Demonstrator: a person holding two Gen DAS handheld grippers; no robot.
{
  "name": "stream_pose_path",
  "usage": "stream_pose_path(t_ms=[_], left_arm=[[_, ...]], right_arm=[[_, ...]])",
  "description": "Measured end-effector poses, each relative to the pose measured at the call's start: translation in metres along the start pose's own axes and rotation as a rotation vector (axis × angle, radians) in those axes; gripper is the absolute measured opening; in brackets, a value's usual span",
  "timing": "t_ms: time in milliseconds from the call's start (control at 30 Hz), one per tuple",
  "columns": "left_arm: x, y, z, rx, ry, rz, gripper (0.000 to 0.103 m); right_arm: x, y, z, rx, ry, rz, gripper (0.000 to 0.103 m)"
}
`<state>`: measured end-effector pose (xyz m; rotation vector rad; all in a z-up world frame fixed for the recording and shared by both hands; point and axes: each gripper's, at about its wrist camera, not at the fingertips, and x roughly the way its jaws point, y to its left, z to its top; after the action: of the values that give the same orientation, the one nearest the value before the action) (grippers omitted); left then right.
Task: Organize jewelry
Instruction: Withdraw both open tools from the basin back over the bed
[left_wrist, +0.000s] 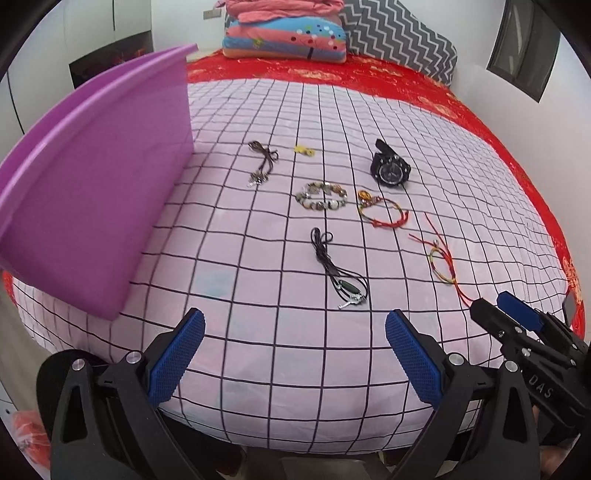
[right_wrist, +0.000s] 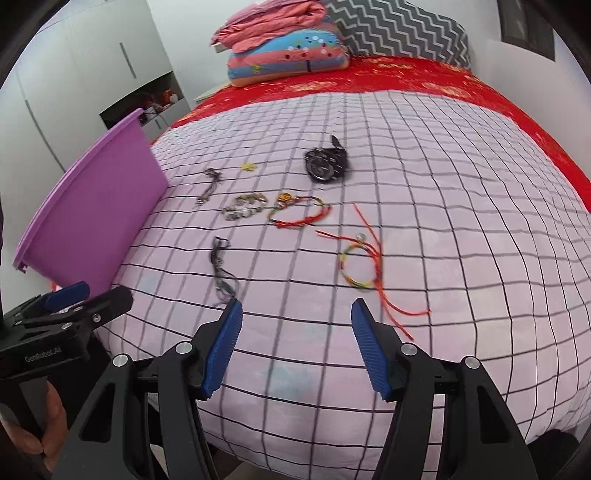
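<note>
Jewelry on bed: three bracelets (left_wrist: 322, 196), two necklaces (left_wrist: 341, 273), one watch (left_wrist: 389, 170); both jaws released.

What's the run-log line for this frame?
left tongs open, empty | right tongs open, empty | jewelry on bed | purple bin left

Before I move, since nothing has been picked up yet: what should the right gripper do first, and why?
Probably lower the right gripper onto the red and yellow string bracelet. Its jaws stand open and empty, and that bracelet lies nearest in front of them on the checked sheet, apart from the other pieces. The purple bin waits at the left.
</note>
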<state>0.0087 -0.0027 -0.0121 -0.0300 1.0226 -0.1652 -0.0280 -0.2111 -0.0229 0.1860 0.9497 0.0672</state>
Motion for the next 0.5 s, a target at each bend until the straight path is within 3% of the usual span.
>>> stream_pose_path(t_ms=[167,500], left_arm=[[0.015,-0.005,-0.001,-0.005,0.017,0.011,0.096],[0.049,-0.017,0.010,-0.016,0.041,0.019,0.096]], right_arm=[[0.011,-0.024,-0.001,0.053,0.010,-0.022,0.059],[0.043,-0.040,0.010,0.030,0.025,-0.045,0.059]])
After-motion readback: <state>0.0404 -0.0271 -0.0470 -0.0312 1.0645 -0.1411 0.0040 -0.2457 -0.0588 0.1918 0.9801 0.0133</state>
